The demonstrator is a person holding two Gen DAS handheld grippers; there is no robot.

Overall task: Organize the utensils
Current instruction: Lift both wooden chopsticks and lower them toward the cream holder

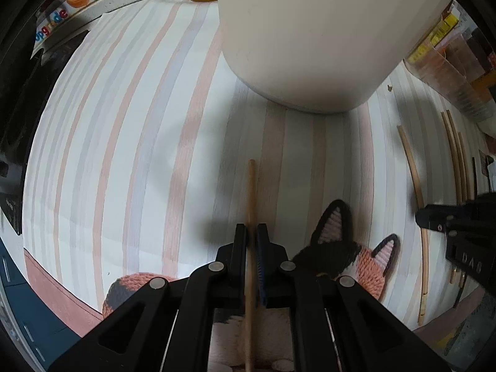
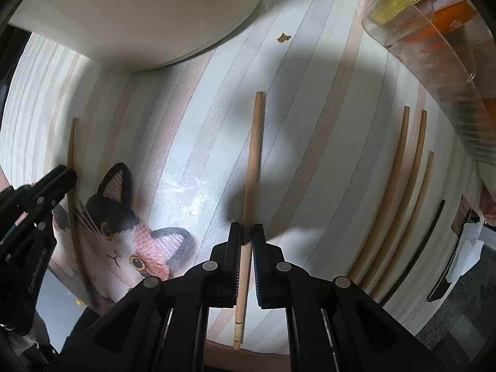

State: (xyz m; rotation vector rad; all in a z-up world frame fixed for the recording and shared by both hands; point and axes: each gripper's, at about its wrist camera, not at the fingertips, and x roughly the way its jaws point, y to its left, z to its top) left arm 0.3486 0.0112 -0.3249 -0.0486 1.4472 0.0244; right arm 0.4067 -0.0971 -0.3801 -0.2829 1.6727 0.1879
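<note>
1. Left wrist view: the left gripper (image 1: 251,232) is clamped narrow on a chopstick (image 1: 251,186), its tip pointing at the white holder (image 1: 310,46) ahead. The grip sits low on the stick, so it could pivot or slip on the lift.
2. Right wrist view: the right gripper (image 2: 247,235) straddles another chopstick (image 2: 253,155) lying on the striped counter (image 2: 192,155); gaps show either side, so I judge it not yet pinched. Closing off-centre could roll it away.
3. Three loose chopsticks (image 2: 400,186) lie just beside, near the clear container (image 2: 434,62).
4. Both grippers work close together by the cat mat (image 2: 124,241); a collision looks possible.
</note>
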